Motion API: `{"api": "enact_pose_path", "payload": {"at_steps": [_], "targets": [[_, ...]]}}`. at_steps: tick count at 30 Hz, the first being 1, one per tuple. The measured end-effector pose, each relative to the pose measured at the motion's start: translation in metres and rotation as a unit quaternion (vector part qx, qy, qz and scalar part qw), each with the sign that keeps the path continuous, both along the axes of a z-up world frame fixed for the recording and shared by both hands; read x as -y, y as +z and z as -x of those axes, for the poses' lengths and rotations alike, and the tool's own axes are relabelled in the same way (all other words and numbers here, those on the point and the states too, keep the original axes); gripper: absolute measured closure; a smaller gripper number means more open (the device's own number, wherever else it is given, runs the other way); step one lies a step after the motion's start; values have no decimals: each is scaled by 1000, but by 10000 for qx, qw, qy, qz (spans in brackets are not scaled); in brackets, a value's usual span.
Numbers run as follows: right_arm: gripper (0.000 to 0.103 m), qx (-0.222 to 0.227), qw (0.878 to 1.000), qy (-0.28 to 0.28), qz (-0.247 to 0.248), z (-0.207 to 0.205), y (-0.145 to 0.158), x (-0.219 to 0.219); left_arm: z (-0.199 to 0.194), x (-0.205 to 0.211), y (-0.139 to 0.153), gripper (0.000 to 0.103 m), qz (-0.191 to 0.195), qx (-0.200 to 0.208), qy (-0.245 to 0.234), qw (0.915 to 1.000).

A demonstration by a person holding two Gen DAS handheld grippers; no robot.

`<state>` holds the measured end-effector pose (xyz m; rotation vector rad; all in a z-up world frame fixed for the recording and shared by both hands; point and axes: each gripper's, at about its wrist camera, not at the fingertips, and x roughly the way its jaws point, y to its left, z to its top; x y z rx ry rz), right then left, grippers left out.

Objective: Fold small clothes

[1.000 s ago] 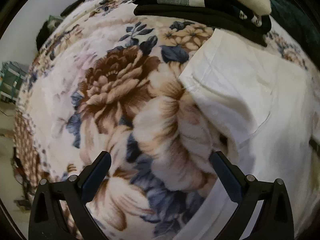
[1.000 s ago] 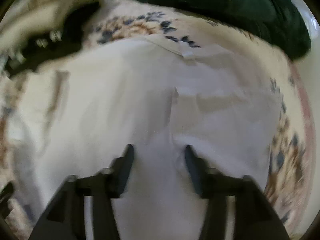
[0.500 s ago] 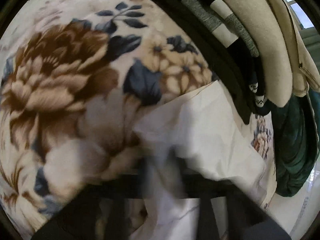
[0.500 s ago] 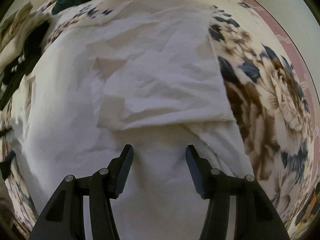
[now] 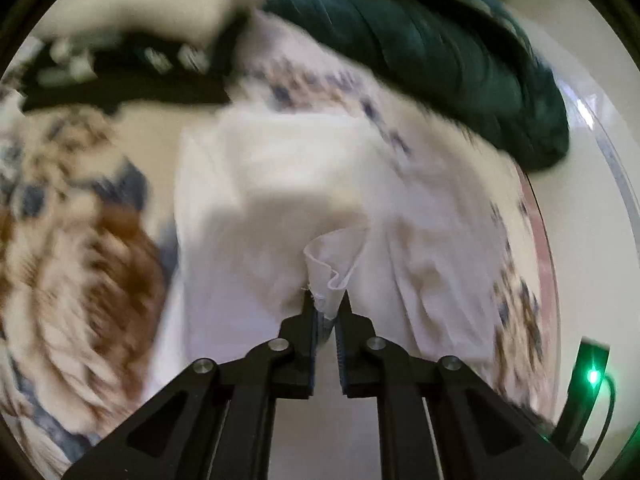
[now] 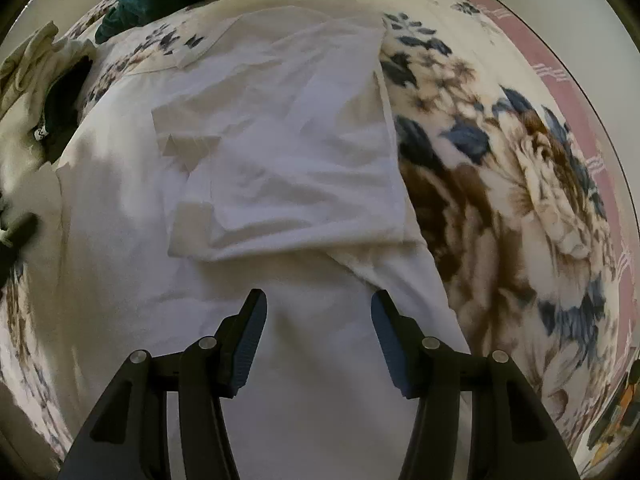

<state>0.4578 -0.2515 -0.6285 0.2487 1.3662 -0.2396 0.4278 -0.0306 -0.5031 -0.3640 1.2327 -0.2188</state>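
Fingers on your left gripper are pinching the white shirt's sleeve edge; right gripper gapes empty just above it. One sleeve's folded, rest remains.

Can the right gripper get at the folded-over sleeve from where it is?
Probably yes: the right gripper is open above the white shirt, and the sleeve lies just ahead with nothing between.

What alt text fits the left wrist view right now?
The left tool is shut on a pinched edge of the white garment, over the floral blanket. A dark green blanket lies beyond; the view is motion-blurred.
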Motion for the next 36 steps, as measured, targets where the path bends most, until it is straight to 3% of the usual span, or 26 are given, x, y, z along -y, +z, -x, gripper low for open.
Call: {"api": "enact_pose_path", "payload": {"at_steps": [2, 4, 6, 8, 11, 14, 17, 20, 21, 28, 30, 36], "targets": [[46, 35, 10000, -14, -76, 3, 5, 3, 6, -7, 4, 69, 59, -56, 68, 9999], [46, 94, 9998, -25, -184, 5, 10, 4, 9, -27, 14, 17, 129, -18, 277, 9995], [46, 145, 9991, -63, -386, 4, 14, 5, 11, -48, 26, 15, 84, 104, 562, 9983], [46, 233, 9972, -106, -701, -4, 18, 1, 4, -62, 30, 15, -240, 183, 706, 9971], [46, 401, 9921, -82, -1187, -22, 19, -11, -10, -79, 19, 15, -853, 171, 816, 9929], [46, 521, 9869, 45, -1529, -50, 15, -38, -21, -82, 2, 15, -1253, 44, 634, 9901], [46, 419, 9862, 495, -1526, -80, 2, -77, -24, -81, -19, 15, -1556, -152, 406, 9869], [46, -256, 9890, 1071, -986, -93, -27, -104, -21, -86, -34, 15, -1766, -397, 368, 9828], [46, -271, 9881, 1149, -984, -92, -28, -104, -18, -89, -34, 15, -1813, -472, 395, 9815], [46, -5, 9917, 853, -962, -60, 49, -22, 23, -79, 37, 15, -1971, 70, 373, 9797], [38, -57, 9933, 732, -890, -42, 71, 14, 39, -65, 58, 14, -1964, 167, 282, 9800], [37, -616, 9888, 733, -1141, 6, 89, 123, 100, 31, 77, 14, -1747, -98, -112, 9845]]}}
